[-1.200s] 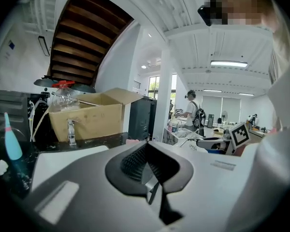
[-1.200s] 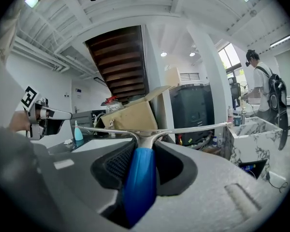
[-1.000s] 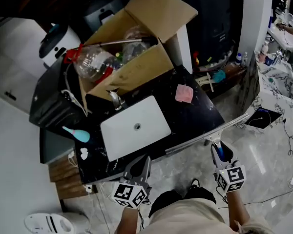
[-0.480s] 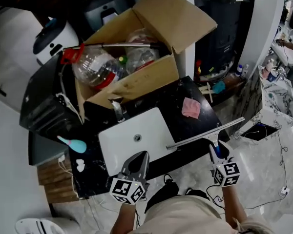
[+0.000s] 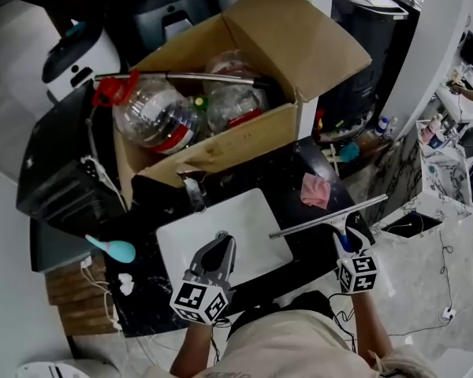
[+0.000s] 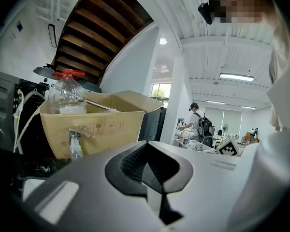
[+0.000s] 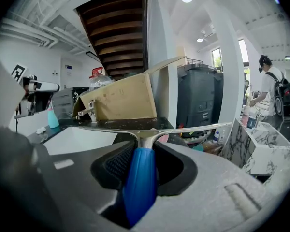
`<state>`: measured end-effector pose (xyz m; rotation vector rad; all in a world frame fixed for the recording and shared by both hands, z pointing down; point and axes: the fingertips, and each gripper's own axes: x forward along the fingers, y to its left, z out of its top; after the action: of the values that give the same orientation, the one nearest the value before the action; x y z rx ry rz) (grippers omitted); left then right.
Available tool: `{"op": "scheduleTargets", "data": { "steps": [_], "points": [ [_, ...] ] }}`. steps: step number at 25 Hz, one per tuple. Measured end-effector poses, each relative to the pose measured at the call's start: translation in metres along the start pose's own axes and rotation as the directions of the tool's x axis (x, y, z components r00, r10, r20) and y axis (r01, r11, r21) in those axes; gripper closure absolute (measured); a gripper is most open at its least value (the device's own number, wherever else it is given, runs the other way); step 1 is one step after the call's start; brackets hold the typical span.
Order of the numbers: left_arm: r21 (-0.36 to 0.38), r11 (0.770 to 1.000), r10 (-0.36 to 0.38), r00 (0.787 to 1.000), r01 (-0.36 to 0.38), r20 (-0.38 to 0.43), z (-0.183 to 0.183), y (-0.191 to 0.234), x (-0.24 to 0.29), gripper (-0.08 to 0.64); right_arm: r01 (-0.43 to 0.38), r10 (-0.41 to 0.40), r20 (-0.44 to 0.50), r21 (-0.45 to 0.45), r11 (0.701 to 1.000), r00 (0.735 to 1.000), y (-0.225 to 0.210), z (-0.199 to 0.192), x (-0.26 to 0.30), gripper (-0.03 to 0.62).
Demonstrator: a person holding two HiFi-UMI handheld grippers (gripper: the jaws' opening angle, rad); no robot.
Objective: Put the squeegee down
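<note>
The squeegee [image 5: 325,217] has a blue handle and a long metal blade. My right gripper [image 5: 346,239] is shut on the handle and holds the blade level above the right part of the black counter [image 5: 288,181], beside the white sink [image 5: 248,219]. In the right gripper view the blue handle [image 7: 140,178] lies between the pads, and the blade [image 7: 183,128] stretches across ahead. My left gripper [image 5: 222,241] hovers over the sink's front edge. Its jaws stand together with nothing between them, as the left gripper view [image 6: 147,159] also shows.
A pink cloth [image 5: 315,190] lies on the counter's far right. A faucet [image 5: 193,191] stands behind the sink, before an open cardboard box [image 5: 221,144] of plastic bottles. A teal bottle [image 5: 114,248] lies at the left. Marble units and floor cables are at the right.
Both grippers have moved forward from off the counter's front edge to over it. The squeegee blade now hangs above the counter beside the sink. The grip on the handle is unchanged.
</note>
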<state>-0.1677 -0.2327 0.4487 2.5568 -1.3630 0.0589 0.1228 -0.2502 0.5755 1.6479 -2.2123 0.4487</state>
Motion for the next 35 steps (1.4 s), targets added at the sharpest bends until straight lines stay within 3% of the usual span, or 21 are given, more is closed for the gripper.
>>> {"op": "scheduleTargets", "data": {
  "steps": [12, 20, 28, 32, 35],
  "points": [
    [-0.003, 0.994, 0.111, 0.993, -0.111, -0.052, 0.001, 0.003, 0.018, 0.545, -0.058, 0.062, -0.149, 0.031, 0.998, 0.987, -0.018, -0.044, 0.064, 0.463],
    [-0.008, 0.987, 0.159, 0.984, -0.160, -0.078, -0.001, -0.007, 0.034, 0.545, -0.113, 0.115, -0.191, 0.020, 0.993, 0.975, -0.024, -0.054, 0.087, 0.463],
    [-0.018, 0.983, 0.181, 0.979, -0.183, -0.095, -0.001, -0.013, 0.042, 0.545, -0.081, 0.078, -0.222, -0.005, 0.997, 0.972, -0.025, -0.060, 0.095, 0.462],
    [-0.023, 0.986, 0.164, 0.984, -0.166, -0.064, -0.002, -0.017, 0.042, 0.545, -0.062, 0.057, -0.246, -0.012, 0.998, 0.968, -0.025, -0.063, 0.096, 0.462],
    [-0.028, 0.985, 0.167, 0.985, -0.169, -0.045, 0.001, -0.018, 0.036, 0.545, -0.062, 0.060, -0.246, 0.000, 0.998, 0.967, -0.024, -0.061, 0.094, 0.420]
  ]
}}
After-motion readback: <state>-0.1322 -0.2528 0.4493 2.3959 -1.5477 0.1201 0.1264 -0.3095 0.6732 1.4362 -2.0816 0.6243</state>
